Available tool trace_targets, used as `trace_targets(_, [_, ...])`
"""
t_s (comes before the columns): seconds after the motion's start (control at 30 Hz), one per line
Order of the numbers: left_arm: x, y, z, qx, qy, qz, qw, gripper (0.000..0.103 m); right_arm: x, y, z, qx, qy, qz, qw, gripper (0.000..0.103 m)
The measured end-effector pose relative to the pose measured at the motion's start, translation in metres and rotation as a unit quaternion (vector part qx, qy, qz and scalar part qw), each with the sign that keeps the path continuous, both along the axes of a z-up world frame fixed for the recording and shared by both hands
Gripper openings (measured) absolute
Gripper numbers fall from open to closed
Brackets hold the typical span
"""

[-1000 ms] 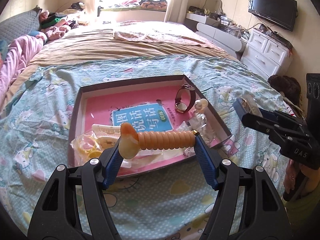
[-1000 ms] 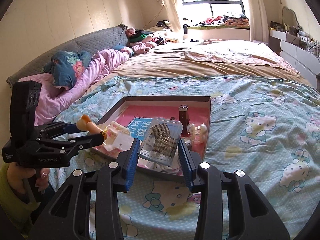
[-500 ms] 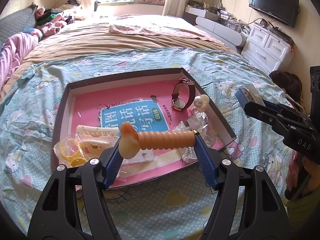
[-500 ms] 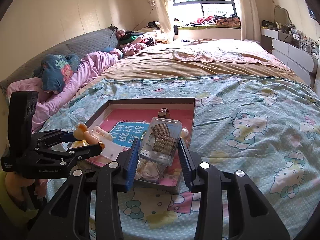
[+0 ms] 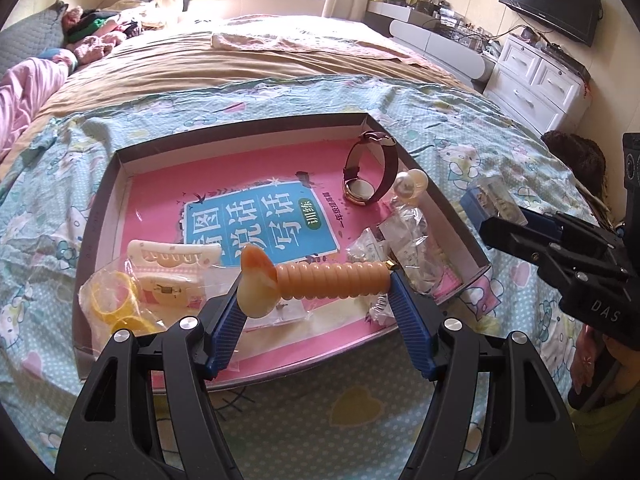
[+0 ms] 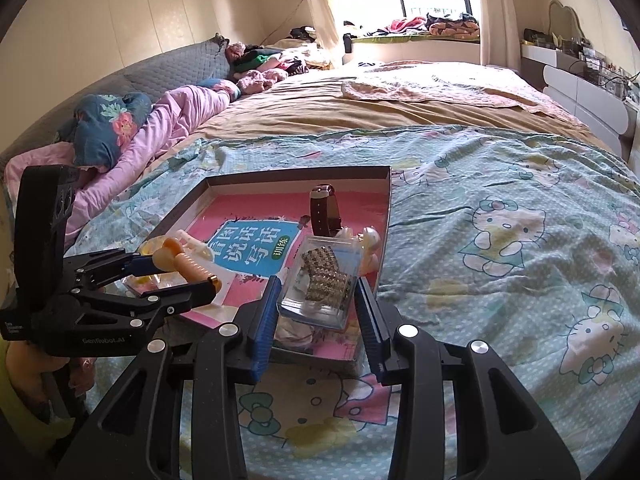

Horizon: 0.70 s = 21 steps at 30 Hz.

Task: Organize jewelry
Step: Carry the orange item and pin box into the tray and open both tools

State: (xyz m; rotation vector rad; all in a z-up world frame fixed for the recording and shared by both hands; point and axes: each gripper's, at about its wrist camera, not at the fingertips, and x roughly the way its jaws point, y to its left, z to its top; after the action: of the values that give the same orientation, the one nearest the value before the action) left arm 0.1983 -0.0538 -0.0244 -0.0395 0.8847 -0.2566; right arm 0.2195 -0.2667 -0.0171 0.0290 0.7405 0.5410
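Observation:
My left gripper (image 5: 316, 300) is shut on an orange ribbed hair clip (image 5: 320, 280), held crosswise above the near edge of a dark shallow tray (image 5: 240, 130) on the bed. My right gripper (image 6: 318, 292) is shut on a clear plastic box of rhinestone jewelry (image 6: 324, 278), held over the tray's near right corner; it shows at the right of the left wrist view as the right gripper (image 5: 500, 216). In the tray lie a pink book (image 5: 256, 220), a brown-strap watch (image 5: 370, 176), pearl earrings (image 5: 410, 184), small plastic bags (image 5: 400, 240), a cream comb clip (image 5: 172, 256) and yellow bangles in a bag (image 5: 112, 304).
The tray rests on a blue cartoon-print sheet (image 6: 500, 240) on a large bed. Pink bedding and pillows (image 6: 160, 120) lie at the left. A white dresser (image 5: 536, 80) and a wall television (image 5: 552, 0) stand at the right. A hand (image 6: 24, 364) holds the left gripper's grip.
Both grippers have sunk and come closer to the tray, each keeping its grip. The tray looks larger in both views.

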Motion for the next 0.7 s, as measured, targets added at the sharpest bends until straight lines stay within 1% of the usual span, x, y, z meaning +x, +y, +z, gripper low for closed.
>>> trace_targets(0.27, [0.005,-0.002,-0.009,-0.002,0.011,-0.007,0.9999,0.06,0.005,0.005,-0.009,-0.009,0.008,0.001,1.0,0.033])
trace_targets(0.43, [0.008,-0.001,-0.014,-0.003,0.016,-0.007,0.9999,0.06,0.009,0.008,-0.015,-0.014,0.012,0.001,1.0,0.033])
trace_targets(0.7, [0.008,0.0,-0.016,-0.001,0.016,-0.006,0.9999,0.061,0.015,0.01,-0.024,-0.018,0.003,-0.028,0.999,0.033])
